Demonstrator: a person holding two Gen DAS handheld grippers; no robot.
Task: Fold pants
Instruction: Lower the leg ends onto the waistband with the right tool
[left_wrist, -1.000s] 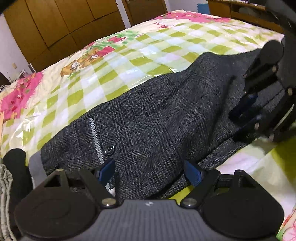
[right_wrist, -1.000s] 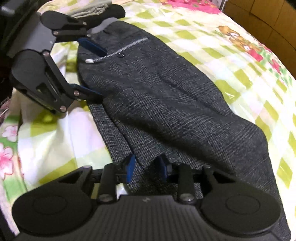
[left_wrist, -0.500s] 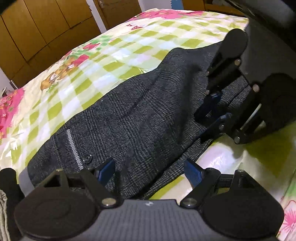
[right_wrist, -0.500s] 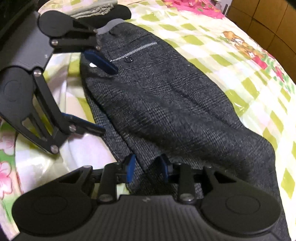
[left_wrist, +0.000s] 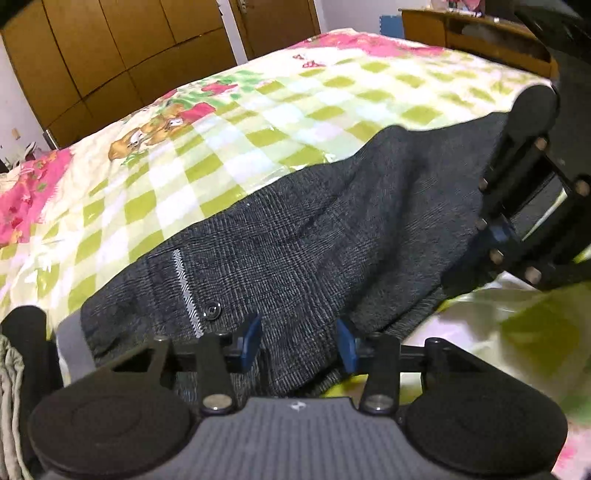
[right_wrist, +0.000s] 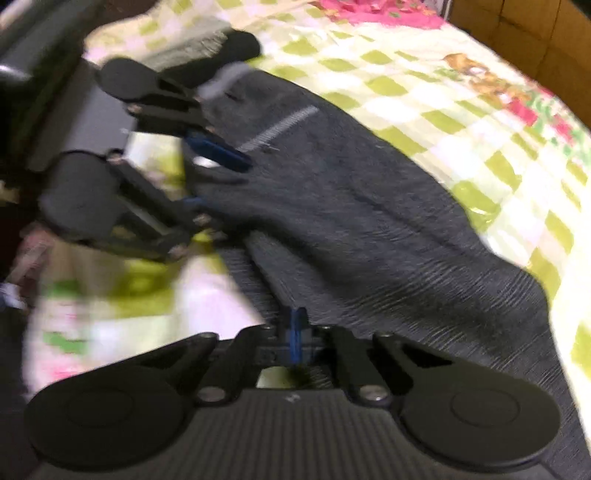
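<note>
Dark grey checked pants (left_wrist: 295, 251) lie folded lengthwise on the bed, back pocket with a button (left_wrist: 211, 309) near the waistband. My left gripper (left_wrist: 297, 341) is half closed around the near edge of the pants by the pocket, jaws still apart with cloth between them. My right gripper (right_wrist: 297, 332) is shut on the near edge of the pants (right_wrist: 351, 221) further along the leg. Each gripper shows in the other's view: the right one (left_wrist: 476, 258), the left one (right_wrist: 218, 177).
The bed has a green-and-white checked sheet (left_wrist: 258, 122) with pink flowers. Brown wooden wardrobes (left_wrist: 110, 55) stand behind it. A black rolled item (left_wrist: 26, 332) and light grey cloth (left_wrist: 9, 398) lie by the waistband at the left.
The left gripper's jaws have narrowed around the pants edge. The right gripper's jaws have closed fully on the cloth, and its view is blurred by motion.
</note>
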